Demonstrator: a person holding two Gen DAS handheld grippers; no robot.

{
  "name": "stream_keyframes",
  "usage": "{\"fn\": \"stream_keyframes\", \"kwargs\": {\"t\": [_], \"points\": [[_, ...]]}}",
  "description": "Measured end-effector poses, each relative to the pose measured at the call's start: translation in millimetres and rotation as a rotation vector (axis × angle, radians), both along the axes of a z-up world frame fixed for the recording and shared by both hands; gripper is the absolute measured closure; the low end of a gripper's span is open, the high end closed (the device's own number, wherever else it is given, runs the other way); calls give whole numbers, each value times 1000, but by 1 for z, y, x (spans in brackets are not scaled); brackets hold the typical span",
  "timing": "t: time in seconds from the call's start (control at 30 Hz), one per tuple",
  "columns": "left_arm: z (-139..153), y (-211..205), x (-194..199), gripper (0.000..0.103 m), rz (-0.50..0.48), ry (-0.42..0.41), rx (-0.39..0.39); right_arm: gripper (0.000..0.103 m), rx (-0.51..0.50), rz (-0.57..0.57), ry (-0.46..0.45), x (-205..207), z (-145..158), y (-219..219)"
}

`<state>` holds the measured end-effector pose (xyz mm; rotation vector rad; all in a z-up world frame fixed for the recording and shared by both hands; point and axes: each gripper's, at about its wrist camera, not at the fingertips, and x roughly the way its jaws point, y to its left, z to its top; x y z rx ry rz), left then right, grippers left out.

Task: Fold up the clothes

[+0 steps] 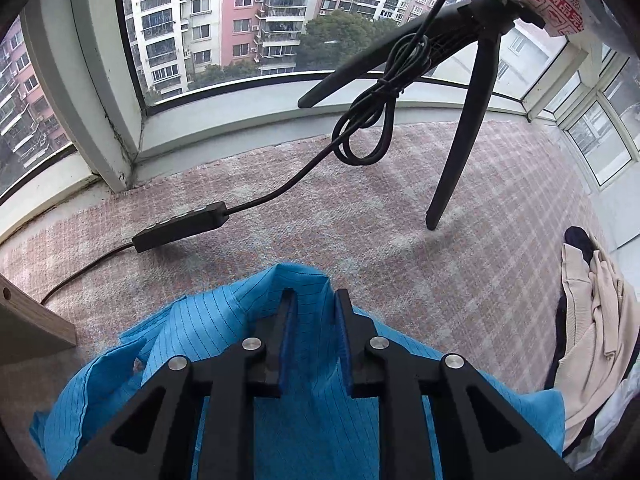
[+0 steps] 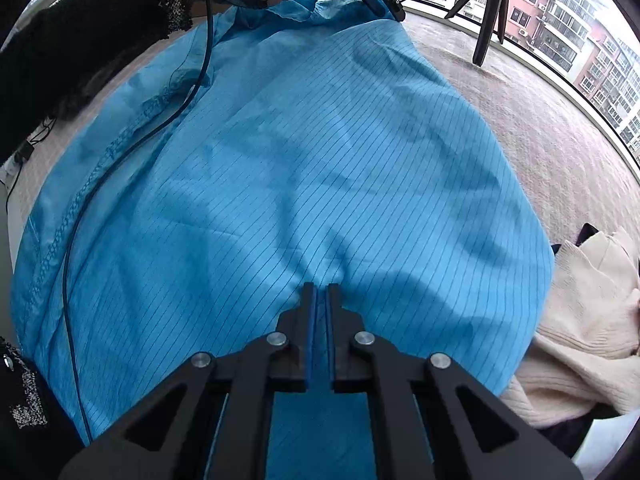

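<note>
1. Pinkish checked carpet (image 1: 460, 216) with a nubbly weave covers the window platform in front of you, and curved glass behind it looks onto pink and white apartment blocks.
2. Your blue garment (image 2: 288, 184) is thin, smooth fabric with fine dark pinstripes and an overlocked seam along its left edge; it hangs stretched between your two tools, creased in soft diagonal folds.
3. Your left hand-held gripper (image 1: 313, 300) has its blue-padded fingers partly apart, with a raised edge of the garment (image 1: 248, 312) standing between them; whether the pads actually pinch it, you cannot tell.
4. Your right hand-held gripper (image 2: 321, 292) is almost closed, with the fabric pinched in the narrow slit between its pads.
5. A black tripod (image 1: 464, 92) stands on the carpet, its cable looped and knotted and running to an oblong inline controller (image 1: 180, 226).
6. To your right lies a crumpled pile with a cream ribbed knit (image 2: 592, 320) on top, just beside the garment.
</note>
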<state>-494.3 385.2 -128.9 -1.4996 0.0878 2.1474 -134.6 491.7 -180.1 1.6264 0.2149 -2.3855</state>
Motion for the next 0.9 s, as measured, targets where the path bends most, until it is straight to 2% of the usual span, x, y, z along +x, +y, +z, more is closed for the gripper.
{"fn": "stream_keyframes", "kwargs": {"t": [0.1, 0.2, 0.27, 0.43, 0.53, 0.63, 0.73, 0.8, 0.83, 0.9], "points": [[7, 2, 2, 103, -34, 15, 33, 98, -5, 2, -2, 1, 0, 1], [24, -10, -12, 103, 17, 35, 104, 98, -7, 7, -1, 2, 0, 3], [27, -12, -21, 103, 36, 34, 109, 98, -33, -7, -10, 1, 2, 8], [24, 0, -17, 97, -6, 42, -18, 98, -95, -42, -32, -2, 5, 21], [31, -4, -8, 85, -10, 61, -60, 98, -133, -63, -45, -3, 7, 29], [44, -28, 32, 78, -30, 83, -75, 98, -184, -116, -25, -3, 17, 51], [60, -48, 94, 77, -29, 99, -67, 97, -215, -237, -3, -12, 29, 95], [71, -62, 135, 77, -28, 109, -62, 97, -223, -237, -3, -22, 28, 109], [76, -69, 156, 77, -28, 115, -60, 97, -196, -212, -18, -30, 22, 109], [87, -82, 197, 77, -27, 125, -55, 97, -59, -166, -66, -39, 5, 99]]}}
